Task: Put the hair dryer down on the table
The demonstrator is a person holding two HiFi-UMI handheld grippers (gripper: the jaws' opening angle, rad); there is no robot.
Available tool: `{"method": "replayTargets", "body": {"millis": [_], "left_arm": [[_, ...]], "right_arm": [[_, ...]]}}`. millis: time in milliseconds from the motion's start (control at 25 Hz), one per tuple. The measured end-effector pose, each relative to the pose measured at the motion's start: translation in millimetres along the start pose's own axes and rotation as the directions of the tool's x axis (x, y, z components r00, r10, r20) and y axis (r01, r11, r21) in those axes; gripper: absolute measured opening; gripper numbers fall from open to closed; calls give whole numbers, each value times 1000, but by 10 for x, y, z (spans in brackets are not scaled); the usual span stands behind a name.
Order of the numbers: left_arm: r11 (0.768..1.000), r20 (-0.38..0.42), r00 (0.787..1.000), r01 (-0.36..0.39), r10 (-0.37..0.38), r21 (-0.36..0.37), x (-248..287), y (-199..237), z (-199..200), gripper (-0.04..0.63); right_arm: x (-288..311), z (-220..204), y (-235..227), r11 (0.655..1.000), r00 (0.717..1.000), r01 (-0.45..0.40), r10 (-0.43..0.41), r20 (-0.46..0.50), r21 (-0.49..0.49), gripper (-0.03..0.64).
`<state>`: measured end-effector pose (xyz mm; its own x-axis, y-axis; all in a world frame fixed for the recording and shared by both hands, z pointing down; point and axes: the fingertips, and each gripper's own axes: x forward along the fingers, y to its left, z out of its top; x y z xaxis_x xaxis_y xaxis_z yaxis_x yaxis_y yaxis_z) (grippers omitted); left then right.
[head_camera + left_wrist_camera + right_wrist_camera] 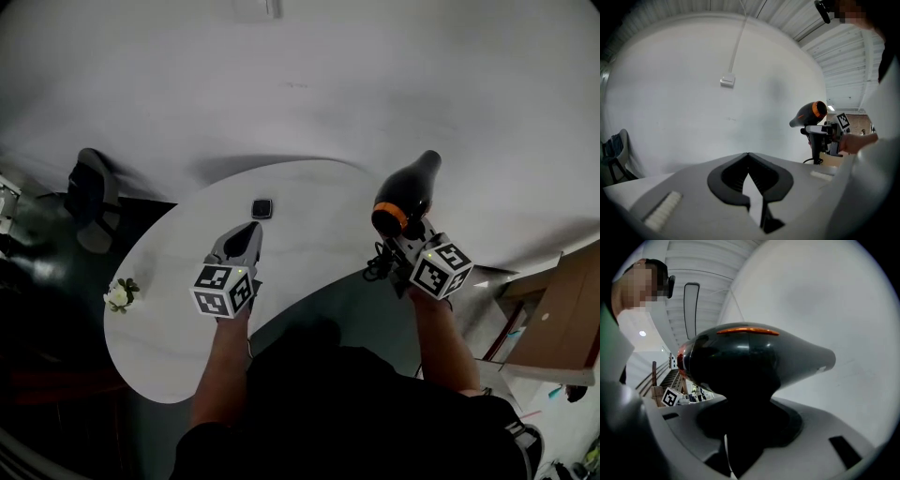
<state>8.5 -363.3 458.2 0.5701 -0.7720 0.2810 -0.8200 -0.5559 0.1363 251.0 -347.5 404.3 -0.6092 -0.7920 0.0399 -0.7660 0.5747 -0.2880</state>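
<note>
- The right gripper [405,240] holds the hair dryer [410,190] in the air by its handle. The fingers [794,420] are closed around that black handle, which fills the gap between them.
- The hair dryer is black with an orange ring round its rear end. It is lifted clear of the desk [309,234], at the desk's right end.
- Its barrel is the long axis. In the head view it runs away from the person toward the wall [300,84], leaning a little to the right. The narrow nozzle is the far end and the orange-ringed rear sits just above the gripper.
- In the left gripper view the barrel lies roughly level, tipped slightly nozzle-down, with the handle standing nearly upright beneath it.
- A dark cord [379,263] hangs in loops beside the right gripper.
- The left gripper [251,228] hovers over the middle of the desk. Its tips meet and it holds nothing.
- A small dark object [262,208] lies on the desk just beyond the left gripper, and a white flower [119,295] rests near the desk's left edge.
- A chair [92,192] stands off the desk's left, and a cardboard box [562,314] sits at the far right.
</note>
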Motion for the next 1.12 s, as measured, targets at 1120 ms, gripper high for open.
{"method": "replayTargets", "body": {"millis": [1120], "left_arm": [[992, -77, 995, 55, -64, -111, 771, 1249, -375, 9]], "right_arm": [[2310, -2107, -523, 989, 748, -61, -46, -662, -137, 172]]}}
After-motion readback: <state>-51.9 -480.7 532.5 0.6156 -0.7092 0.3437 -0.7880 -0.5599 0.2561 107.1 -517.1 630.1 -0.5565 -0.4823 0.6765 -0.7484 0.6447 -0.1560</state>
